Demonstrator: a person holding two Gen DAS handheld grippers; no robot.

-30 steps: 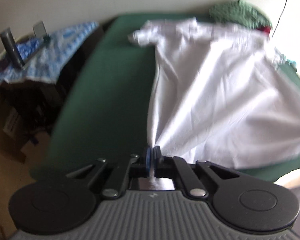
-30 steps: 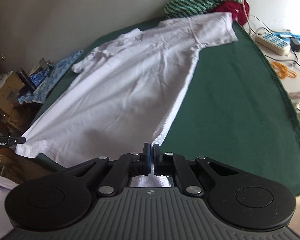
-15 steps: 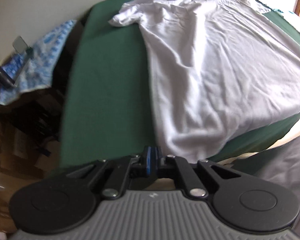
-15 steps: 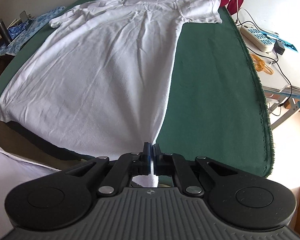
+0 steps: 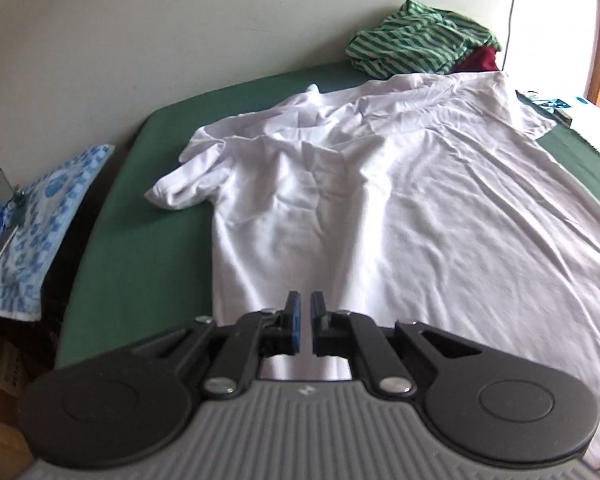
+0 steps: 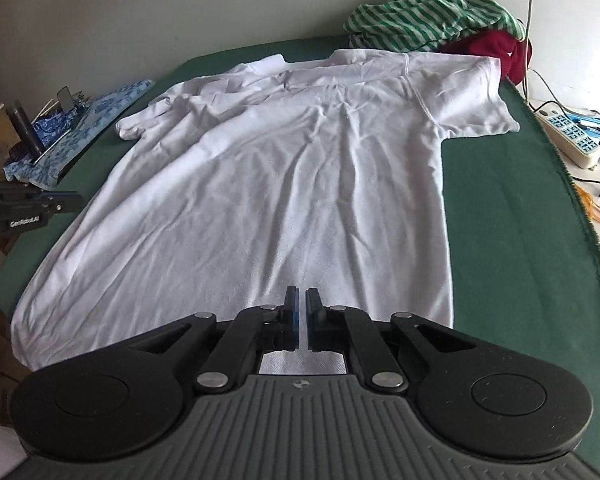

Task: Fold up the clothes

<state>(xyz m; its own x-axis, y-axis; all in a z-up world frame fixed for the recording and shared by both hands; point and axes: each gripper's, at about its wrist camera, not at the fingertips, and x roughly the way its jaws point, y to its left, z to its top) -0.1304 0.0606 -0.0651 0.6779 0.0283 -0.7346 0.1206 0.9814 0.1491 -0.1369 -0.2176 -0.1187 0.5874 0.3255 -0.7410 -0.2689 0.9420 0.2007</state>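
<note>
Only right view shows power strip (image 6: 571, 136).

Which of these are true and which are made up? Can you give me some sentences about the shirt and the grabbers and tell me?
1. The white shirt lies spread out on the green table cover. True.
2. The right gripper is squeezing the shirt's hem. False: its fingers stand slightly apart with nothing between them.
3. A green striped garment sits bunched up beyond the shirt's collar. True.
4. The left gripper is holding a sleeve up in the air. False: it holds nothing, and both sleeves rest on the cover.
5. A power strip lies off the right edge of the cover. True.
</note>
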